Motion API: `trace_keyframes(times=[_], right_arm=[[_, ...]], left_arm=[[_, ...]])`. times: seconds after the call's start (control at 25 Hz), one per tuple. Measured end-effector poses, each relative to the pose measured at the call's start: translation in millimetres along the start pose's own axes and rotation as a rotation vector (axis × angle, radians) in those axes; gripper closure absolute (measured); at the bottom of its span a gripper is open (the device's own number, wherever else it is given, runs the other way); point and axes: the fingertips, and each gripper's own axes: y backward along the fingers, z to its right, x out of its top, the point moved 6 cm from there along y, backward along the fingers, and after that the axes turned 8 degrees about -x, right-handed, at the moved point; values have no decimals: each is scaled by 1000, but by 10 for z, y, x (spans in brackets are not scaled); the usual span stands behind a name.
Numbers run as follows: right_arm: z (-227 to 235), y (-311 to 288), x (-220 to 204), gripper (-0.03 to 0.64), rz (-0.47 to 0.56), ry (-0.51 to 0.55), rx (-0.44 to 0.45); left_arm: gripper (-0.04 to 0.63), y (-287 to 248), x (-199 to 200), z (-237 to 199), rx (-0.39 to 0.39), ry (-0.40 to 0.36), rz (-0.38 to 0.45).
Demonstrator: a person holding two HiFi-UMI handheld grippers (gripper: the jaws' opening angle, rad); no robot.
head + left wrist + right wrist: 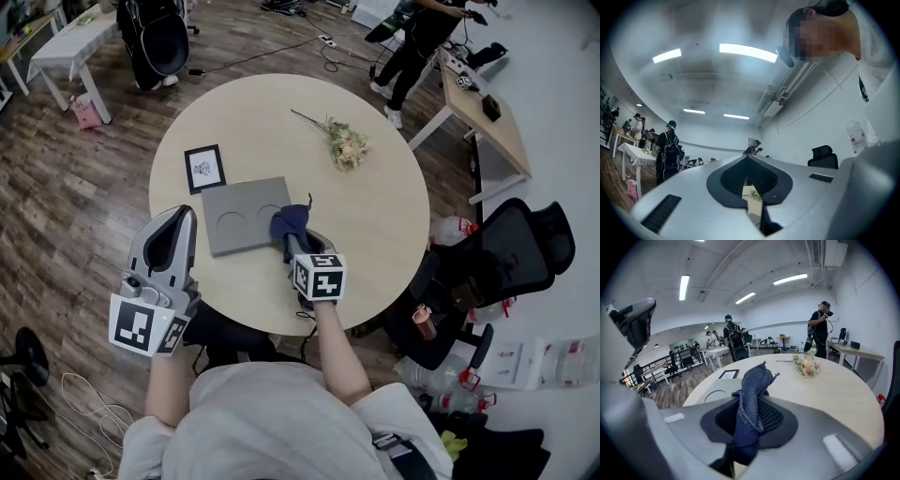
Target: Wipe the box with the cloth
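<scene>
A flat grey box (pixel 242 217) with two round recesses lies on the round wooden table (pixel 384 216), towards its near-left side. A dark blue cloth (pixel 290 223) hangs bunched over the box's right edge, and my right gripper (pixel 295 246) is shut on it just above the table. In the right gripper view the cloth (pixel 753 390) stands up between the shut jaws of the right gripper (pixel 749 403), with the box (pixel 712 393) beyond it. My left gripper (pixel 178 217) is held off the table's near-left edge, left of the box, jaws shut with nothing between them (pixel 749 158).
A small black-framed picture (pixel 204 169) lies behind the box and a flower bunch (pixel 345 142) lies farther right on the table. A black office chair (pixel 511 258) and several bottles stand on the floor at the right. A person (pixel 412 42) stands by a desk beyond.
</scene>
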Motion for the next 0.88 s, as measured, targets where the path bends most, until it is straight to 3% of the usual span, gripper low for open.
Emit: trace_keyframes(times=[0.44,0.88], right_arm=[[-80,591,373,526,202,23,-54],[-134,1129,715,526,372,22,-110]], left_arm=[[588,-109,135,34,-100,-7,28],[588,-143,210,56,-151,-10,45]])
